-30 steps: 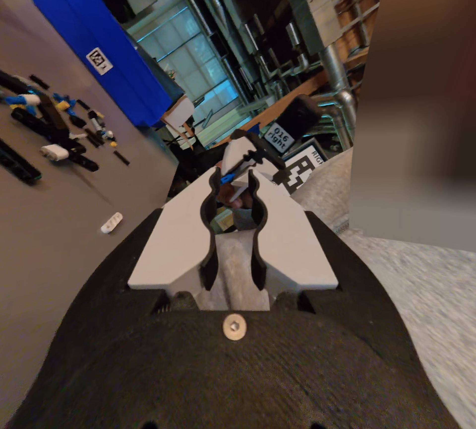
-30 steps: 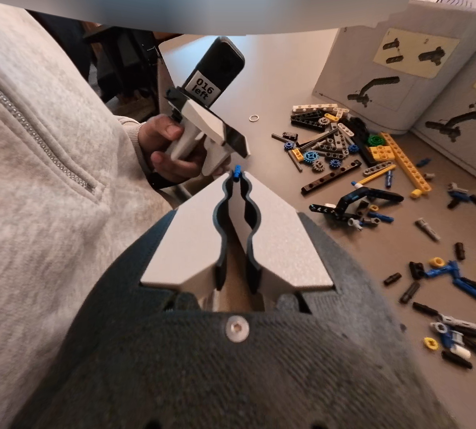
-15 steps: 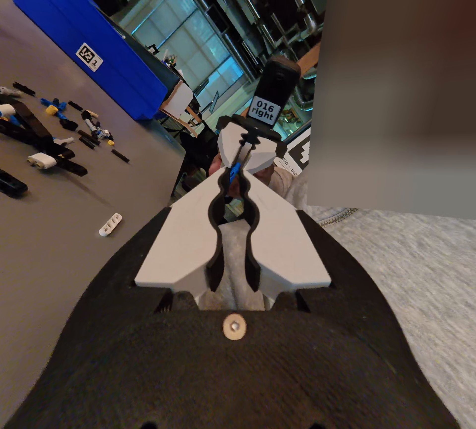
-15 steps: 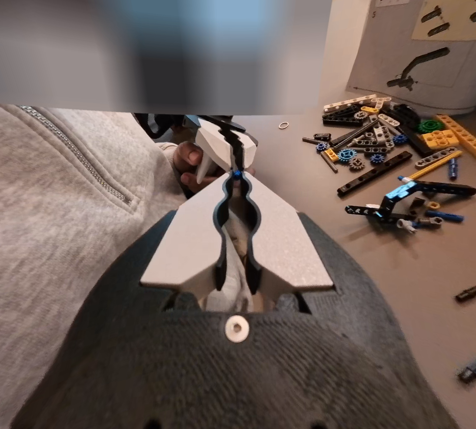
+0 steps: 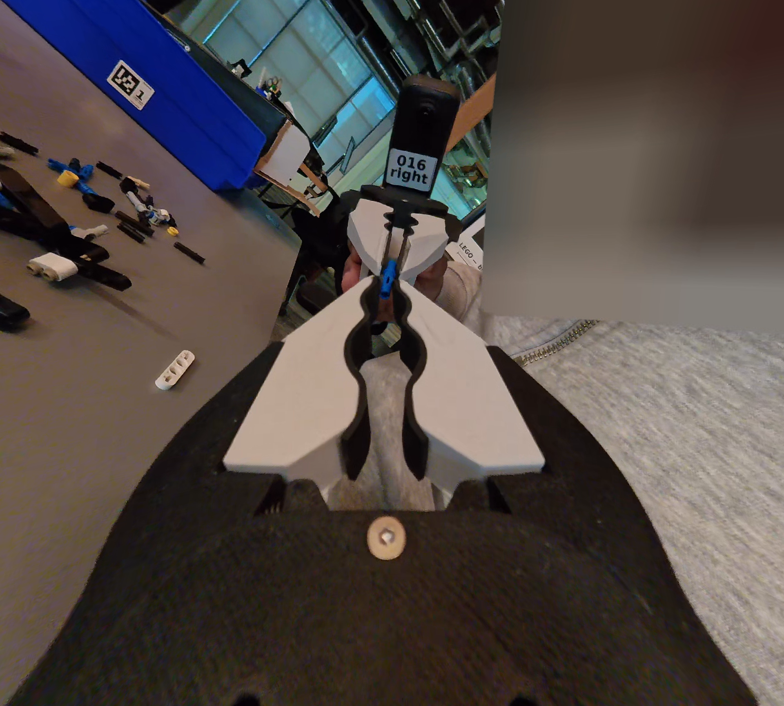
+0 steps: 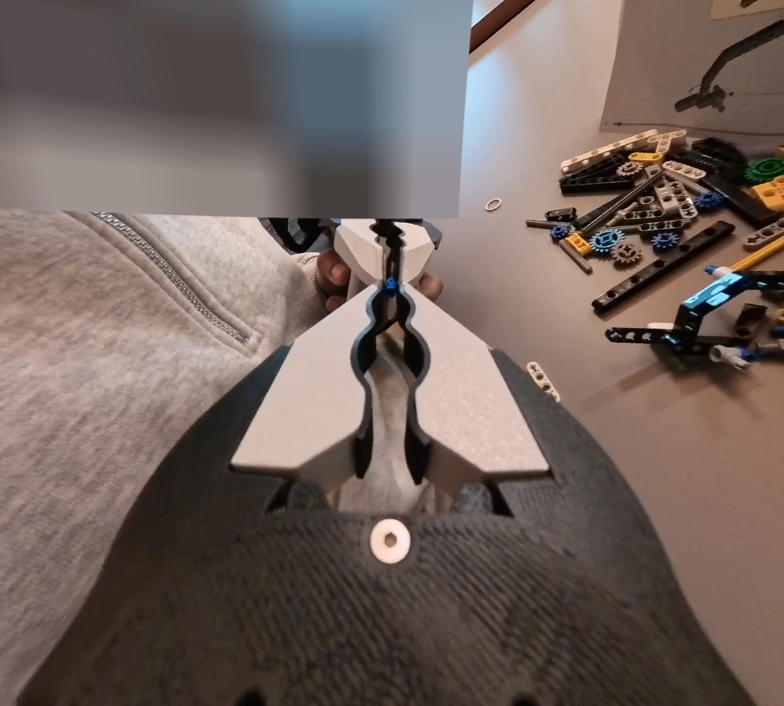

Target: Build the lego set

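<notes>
I have the two grippers nose to nose in mid-air in front of the person's grey zip top (image 6: 127, 337), off the edge of the tabletop (image 5: 127, 346). A small blue pin (image 5: 387, 280) sits just above centre in both wrist views, right where the tips meet. In the left wrist view my left gripper (image 5: 384, 293) has its tips together on the pin's near end, and the right gripper (image 5: 396, 257), facing me, closes on the far end. In the right wrist view the right gripper (image 6: 390, 287) pinches the same blue pin (image 6: 390, 284), and the left gripper (image 6: 388, 261) is closed opposite.

I judge this to be a hand-over or re-grip of the pin between the grippers before it goes into the build. Which one truly bears it I cannot tell.

The pin's long axis runs roughly along both grippers' fingers: in the left view it stands near vertical in the frame, leaning slightly right at the top; in the right view I see it almost end-on.

Next one gripper must let go cleanly while the other keeps its clamp, then carry the pin to the black and blue assembly (image 6: 687, 325) at the right of the right view.
</notes>
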Available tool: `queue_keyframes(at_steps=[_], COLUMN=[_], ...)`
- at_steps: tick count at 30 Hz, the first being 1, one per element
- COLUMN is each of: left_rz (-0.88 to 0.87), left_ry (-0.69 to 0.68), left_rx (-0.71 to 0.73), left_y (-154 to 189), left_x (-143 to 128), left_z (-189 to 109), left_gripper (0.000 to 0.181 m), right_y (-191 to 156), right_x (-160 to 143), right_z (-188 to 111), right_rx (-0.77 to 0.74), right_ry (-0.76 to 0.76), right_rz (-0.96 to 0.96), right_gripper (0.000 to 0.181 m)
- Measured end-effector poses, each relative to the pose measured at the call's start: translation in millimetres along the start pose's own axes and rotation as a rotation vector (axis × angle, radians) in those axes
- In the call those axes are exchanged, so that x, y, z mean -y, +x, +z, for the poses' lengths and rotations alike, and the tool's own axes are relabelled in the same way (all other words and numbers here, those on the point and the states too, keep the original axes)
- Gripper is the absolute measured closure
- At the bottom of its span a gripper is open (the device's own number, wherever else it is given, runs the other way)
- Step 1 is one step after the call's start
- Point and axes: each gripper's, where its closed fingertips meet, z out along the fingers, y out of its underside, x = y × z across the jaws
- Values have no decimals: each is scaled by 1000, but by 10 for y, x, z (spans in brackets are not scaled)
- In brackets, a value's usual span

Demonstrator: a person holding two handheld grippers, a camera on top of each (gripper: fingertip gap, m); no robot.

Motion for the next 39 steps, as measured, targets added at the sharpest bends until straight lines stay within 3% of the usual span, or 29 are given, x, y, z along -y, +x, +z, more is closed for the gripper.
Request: queue_keyframes(at_steps=[30, 33, 36, 39], left_rz=[-1, -15, 12, 134], left_ry=[-47, -18, 18, -83], left_rx=[-24, 38, 206, 407], left_y=[31, -50, -275, -507], left_x=[-67, -4, 84, -18], left_z=[12, 3, -71, -91], left_gripper=[179, 161, 151, 142], right_y=[24, 131, 442, 706], right_x=[-79, -51, -99, -320], right_z=[47, 30, -51, -102], right_rx=[34, -16, -173, -314], right_ry=[-148, -160, -230, -401], right_rz=[-128, -108, -73, -90], right_gripper=[178, 179, 179, 178])
